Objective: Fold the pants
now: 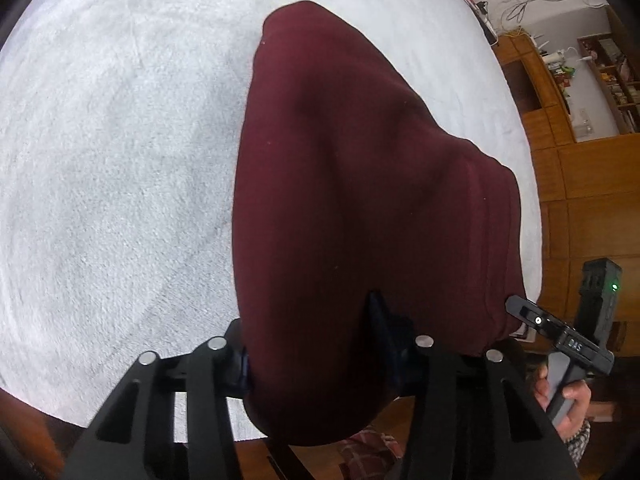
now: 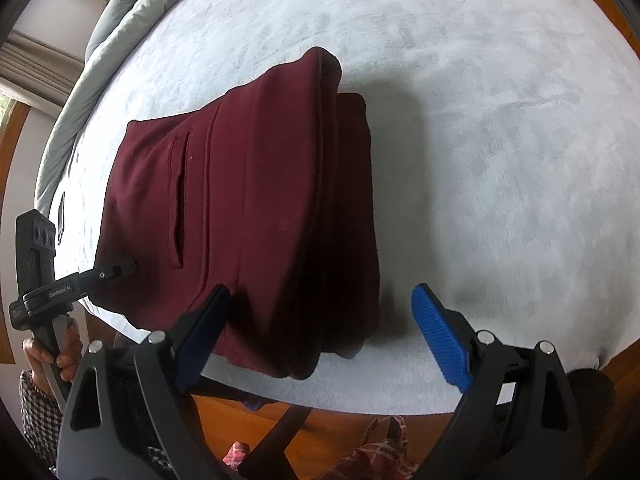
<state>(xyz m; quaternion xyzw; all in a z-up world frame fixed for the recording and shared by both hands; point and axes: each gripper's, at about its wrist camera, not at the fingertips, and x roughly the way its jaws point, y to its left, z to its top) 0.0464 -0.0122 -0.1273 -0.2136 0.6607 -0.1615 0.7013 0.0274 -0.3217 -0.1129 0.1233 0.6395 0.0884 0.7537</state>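
Note:
Dark red pants [image 2: 256, 216] lie folded into a thick stack on a white fleece bed cover [image 2: 500, 140], near its front edge. A pocket slit shows on the top layer. My right gripper [image 2: 320, 332] is open, its blue pads on either side of the stack's near right corner, empty. In the left wrist view the pants [image 1: 360, 200] fill the middle and the cloth runs between the fingers of my left gripper [image 1: 316, 364], which is shut on the near edge. The left gripper also shows in the right wrist view [image 2: 116, 270] at the stack's left edge.
A grey duvet [image 2: 120, 28] is bunched along the far left of the bed. Wooden cabinets and shelves [image 1: 580, 128] stand to the right in the left wrist view. The wooden floor [image 2: 328, 432] and the person's checked trousers lie below the bed edge.

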